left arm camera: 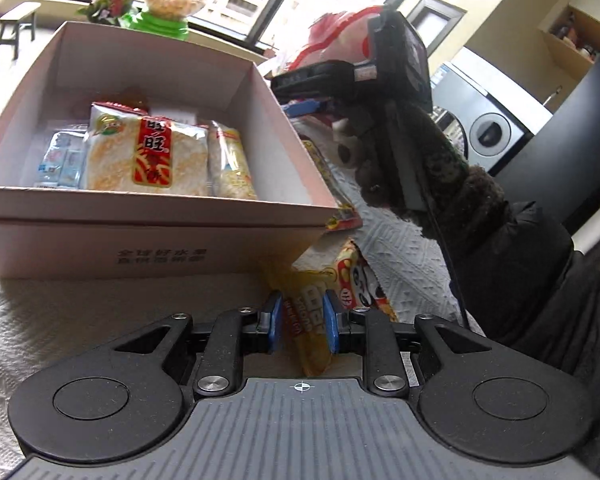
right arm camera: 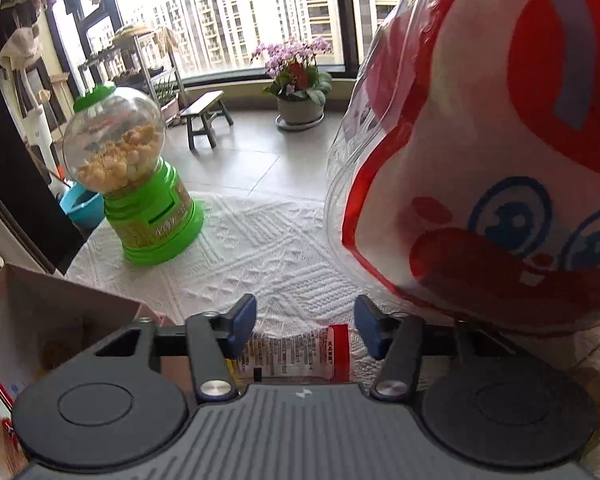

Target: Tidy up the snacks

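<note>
Yellow packet: a long yellow snack packet (left arm camera: 309, 332) sits between the blue pads of the left gripper (left arm camera: 302, 322). The jaws look pressed on both its sides, so I think it is gripped.
Where it is: down low, just in front of the pink box (left arm camera: 152, 236), over the white bumpy cloth (left arm camera: 48, 320).
Pink box: open on top. A big rice cracker bag (left arm camera: 148, 156) and some smaller packs already lie flat inside.
Loose snacks: a few more packets (left arm camera: 340, 208) lie by the box's right side.
Right gripper (right arm camera: 306, 330): jaws wide apart and holding nothing. A flat packet with a red stripe (right arm camera: 296, 354) lies under it on the cloth.
Big red and white bag (right arm camera: 496, 160): stands close on the right.
Green candy machine (right arm camera: 140, 184): stands further back on the cloth.
Step now: I think the yellow packet is on its way to the box.
Next move: lift it over the front wall, find a free spot beside the cracker bag, then let go.
</note>
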The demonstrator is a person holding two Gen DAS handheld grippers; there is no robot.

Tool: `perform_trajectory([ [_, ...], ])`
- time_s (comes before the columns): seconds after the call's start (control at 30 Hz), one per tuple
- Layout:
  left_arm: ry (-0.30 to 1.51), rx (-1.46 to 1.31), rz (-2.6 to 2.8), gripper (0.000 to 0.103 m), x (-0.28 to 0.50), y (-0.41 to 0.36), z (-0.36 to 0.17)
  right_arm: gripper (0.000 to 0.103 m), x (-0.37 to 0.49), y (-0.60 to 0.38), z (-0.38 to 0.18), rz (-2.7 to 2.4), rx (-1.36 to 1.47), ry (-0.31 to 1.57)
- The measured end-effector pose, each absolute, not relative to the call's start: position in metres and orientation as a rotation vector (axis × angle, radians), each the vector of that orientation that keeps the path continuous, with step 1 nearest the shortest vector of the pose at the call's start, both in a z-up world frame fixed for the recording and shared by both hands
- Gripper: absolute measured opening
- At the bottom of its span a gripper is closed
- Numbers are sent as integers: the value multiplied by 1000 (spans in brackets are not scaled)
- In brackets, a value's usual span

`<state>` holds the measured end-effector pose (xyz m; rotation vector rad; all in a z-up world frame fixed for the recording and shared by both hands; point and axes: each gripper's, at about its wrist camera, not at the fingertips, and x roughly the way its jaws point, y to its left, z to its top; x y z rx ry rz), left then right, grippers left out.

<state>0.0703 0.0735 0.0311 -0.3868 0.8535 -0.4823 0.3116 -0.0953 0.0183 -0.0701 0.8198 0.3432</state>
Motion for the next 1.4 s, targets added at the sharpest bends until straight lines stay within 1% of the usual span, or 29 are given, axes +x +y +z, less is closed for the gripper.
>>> perform_trajectory([
  [0.03,854,-400,-479,25,70,76,29,42,307,-96,17,342,-97,821],
  [0.13,855,-439,-474,25,75,80,26,32,284,-109,19,366,-178,833],
  [0.17,853,-450,-478,25,77,81,25,32,274,-115,20,386,-190,841],
  [0.3,861,-471,-505,25,81,77,20,32,223,-138,21,489,-225,878],
  [0.47,887,-442,-554,25,86,55,17,32,160,-164,20,565,-243,896],
  [0.53,895,-418,-565,30,88,44,17,32,141,-174,20,583,-234,894],
  [0.73,885,-329,-550,32,93,8,30,34,121,-200,19,522,-232,866],
  [0.8,887,-281,-540,32,94,-4,33,41,122,-211,23,491,-216,854],
  [0.87,897,-246,-534,32,91,-11,34,54,130,-226,30,425,-170,788],
  [0.9,904,-236,-532,32,91,-13,34,57,135,-235,34,373,-147,741],
  [0.97,903,-225,-517,32,86,-12,36,79,151,-249,36,269,-124,654],
  [1.03,889,-215,-495,32,83,-9,41,80,179,-257,32,199,-121,627],
  [1.17,880,-216,-452,32,78,-1,51,80,243,-272,18,168,-7,675],
  [1.2,878,-215,-445,32,77,1,52,83,256,-277,15,161,42,686],
  [1.23,878,-216,-441,32,76,3,53,95,265,-282,13,159,89,690],
  [1.27,880,-218,-441,32,77,3,53,96,272,-284,12,169,118,689],
  [1.33,885,-218,-442,32,77,4,53,96,280,-286,9,185,123,711],
  [1.4,888,-221,-442,32,79,3,52,88,274,-281,10,176,76,719],
])
